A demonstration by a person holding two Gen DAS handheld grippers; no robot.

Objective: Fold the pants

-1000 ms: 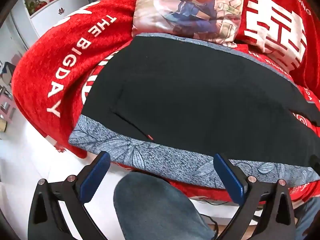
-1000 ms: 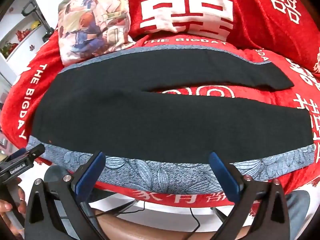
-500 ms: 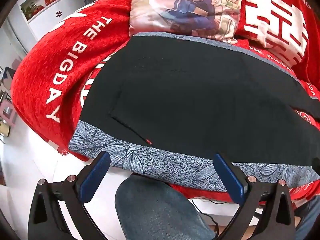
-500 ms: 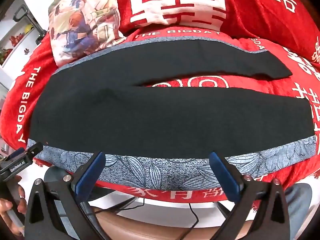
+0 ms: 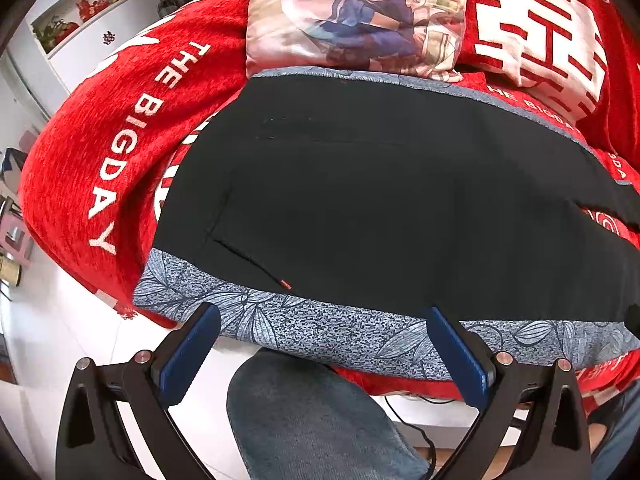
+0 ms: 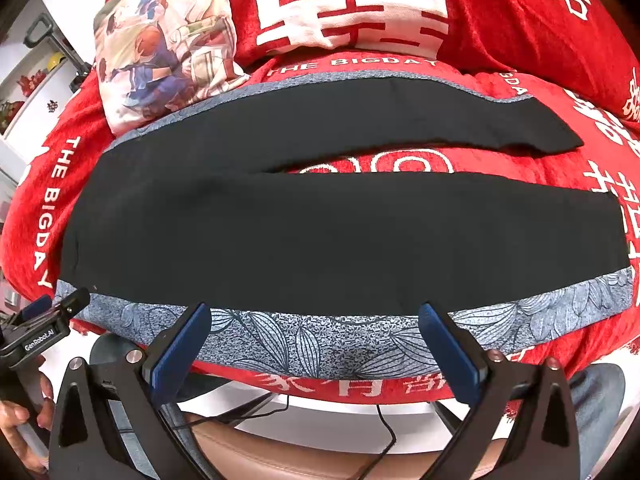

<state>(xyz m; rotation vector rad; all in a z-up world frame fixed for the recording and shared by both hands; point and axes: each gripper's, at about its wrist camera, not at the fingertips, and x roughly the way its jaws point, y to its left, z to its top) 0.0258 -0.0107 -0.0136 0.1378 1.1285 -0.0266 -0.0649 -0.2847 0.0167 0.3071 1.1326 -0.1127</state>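
Black pants (image 6: 320, 236) lie flat on a grey leaf-patterned mat (image 6: 320, 340), waist to the left, both legs running right with a gap between them. In the left wrist view the waist end of the pants (image 5: 380, 208) fills the middle. My left gripper (image 5: 324, 354) is open and empty, hovering at the mat's (image 5: 320, 328) near edge below the waist. My right gripper (image 6: 314, 354) is open and empty at the near edge below the near leg. The left gripper also shows in the right wrist view (image 6: 44, 324) at the far left.
The mat lies on a red blanket (image 5: 100, 152) with white lettering. A printed cushion (image 5: 352, 20) and a red-and-white cushion (image 6: 348, 0) lean behind the pants. My jeans-clad knee (image 5: 312, 416) is below the left gripper. A cable (image 6: 384, 428) hangs under the edge.
Both grippers have moved slightly closer to the pants and mat edge. Both stay open. The pants have not moved.
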